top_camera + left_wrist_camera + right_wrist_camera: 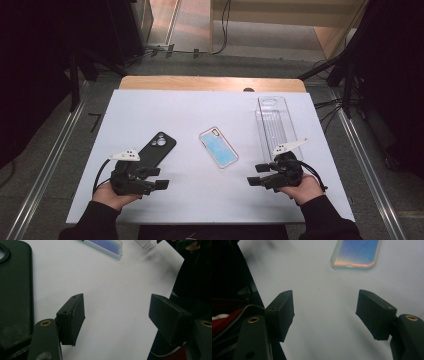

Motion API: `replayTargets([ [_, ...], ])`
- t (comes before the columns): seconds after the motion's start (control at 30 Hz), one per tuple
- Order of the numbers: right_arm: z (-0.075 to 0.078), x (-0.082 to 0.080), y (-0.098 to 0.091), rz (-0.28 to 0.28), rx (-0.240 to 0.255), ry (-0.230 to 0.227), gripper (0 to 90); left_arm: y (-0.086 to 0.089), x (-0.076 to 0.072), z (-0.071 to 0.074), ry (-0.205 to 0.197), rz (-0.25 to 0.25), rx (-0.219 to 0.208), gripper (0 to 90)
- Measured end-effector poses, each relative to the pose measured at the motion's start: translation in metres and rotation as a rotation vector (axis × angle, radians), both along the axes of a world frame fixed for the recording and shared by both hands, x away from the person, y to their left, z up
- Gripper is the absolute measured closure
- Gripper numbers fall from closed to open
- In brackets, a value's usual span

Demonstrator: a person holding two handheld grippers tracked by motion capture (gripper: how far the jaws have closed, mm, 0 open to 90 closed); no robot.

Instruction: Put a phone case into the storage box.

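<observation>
Phone case point(219, 146) with the shiny blue back lies flat in the middle of the white bench point(200, 200), and I use it as my landmark. My left gripper point(161, 184) sits near it on the left side, jaws apart, holding nothing. My right gripper point(254, 176) sits near it on the right side, jaws apart too, with only bare bench between them. A black phone case point(156, 149) lies left of the blue one, just beside my left gripper. A clear plastic box point(275, 126) lies right of the blue one, reaching away from me. I think the job now is to pick up the blue case. To do it well, I should come in low, put one pad on each long edge, and squeeze softly so it does not slide or flip. In both gripper views the blue case is cut off at the top. I cannot tell if a phone is inside it.
</observation>
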State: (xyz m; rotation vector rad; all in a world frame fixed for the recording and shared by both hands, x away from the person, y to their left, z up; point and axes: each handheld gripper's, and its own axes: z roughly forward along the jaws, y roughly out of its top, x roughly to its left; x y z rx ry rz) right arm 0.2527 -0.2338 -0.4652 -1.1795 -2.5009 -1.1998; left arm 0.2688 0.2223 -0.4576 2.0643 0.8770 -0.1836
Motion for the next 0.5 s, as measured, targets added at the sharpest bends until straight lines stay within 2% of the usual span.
replayTargets([
  [0.27, -0.007, -0.007, -0.016, -0.024, -0.012, 0.015, 26.6, 0.0, 0.0, 0.0, -0.002, 0.004, -0.006, 29.4],
  [0.33, -0.006, -0.006, -0.016, -0.024, -0.019, 0.023, 25.2, -0.001, 0.0, 0.001, -0.002, 0.003, -0.001, 29.3],
  [0.5, -0.001, -0.003, -0.01, -0.013, 0.004, 0.01, 20.9, -0.002, 0.0, 0.0, -0.004, -0.001, 0.0, 29.3],
])
